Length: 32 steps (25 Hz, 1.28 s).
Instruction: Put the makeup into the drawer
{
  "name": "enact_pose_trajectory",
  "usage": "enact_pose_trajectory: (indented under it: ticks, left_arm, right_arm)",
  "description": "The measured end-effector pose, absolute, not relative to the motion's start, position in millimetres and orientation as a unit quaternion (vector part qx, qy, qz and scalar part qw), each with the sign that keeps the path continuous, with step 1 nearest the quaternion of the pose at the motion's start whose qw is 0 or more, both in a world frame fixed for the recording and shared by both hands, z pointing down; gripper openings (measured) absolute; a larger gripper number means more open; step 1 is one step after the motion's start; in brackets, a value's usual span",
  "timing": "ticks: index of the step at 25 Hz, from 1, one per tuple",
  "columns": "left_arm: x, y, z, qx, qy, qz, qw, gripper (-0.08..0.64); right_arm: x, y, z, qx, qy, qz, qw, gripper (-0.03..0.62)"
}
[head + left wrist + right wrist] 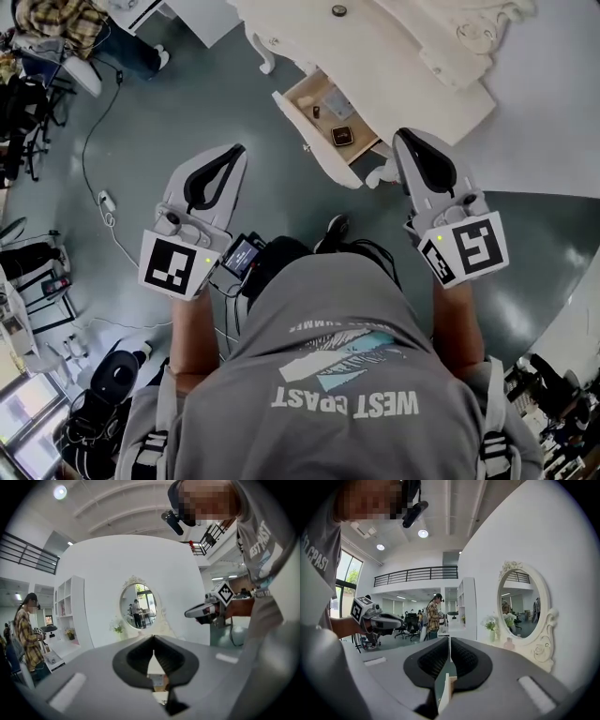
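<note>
Head view: drawer (309,97) open, dark makeup case (342,135) inside. My left hand-held gripper (237,150) left of drawer, right hand-held gripper (401,139) just right; both closed, empty.

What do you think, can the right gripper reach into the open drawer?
Probably yes. The drawer stands pulled open just ahead of the right gripper, with nothing showing in between. That gripper's jaws are shut and empty.
</note>
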<state>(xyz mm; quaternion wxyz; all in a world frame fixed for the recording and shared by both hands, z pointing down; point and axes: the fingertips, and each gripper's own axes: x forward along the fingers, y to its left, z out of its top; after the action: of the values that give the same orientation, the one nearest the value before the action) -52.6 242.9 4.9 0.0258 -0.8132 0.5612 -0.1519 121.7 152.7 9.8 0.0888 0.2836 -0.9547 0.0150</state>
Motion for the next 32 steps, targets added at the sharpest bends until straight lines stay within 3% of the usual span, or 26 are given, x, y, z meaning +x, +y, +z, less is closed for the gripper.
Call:
enact_pose_trajectory:
  ticks: [15, 32]
  left_arm:
    - [-33, 88, 28, -0.868, 0.472, -0.153, 0.022, 0.002]
    - [-123, -112, 34, -0.906, 0.406, -0.117, 0.026, 0.002]
  right_arm:
    - [156, 44, 33, 0.375, -0.920, 0.043, 0.103, 0.017]
    - [83, -88, 26, 0.464, -0.874, 0.055, 0.137, 0.018]
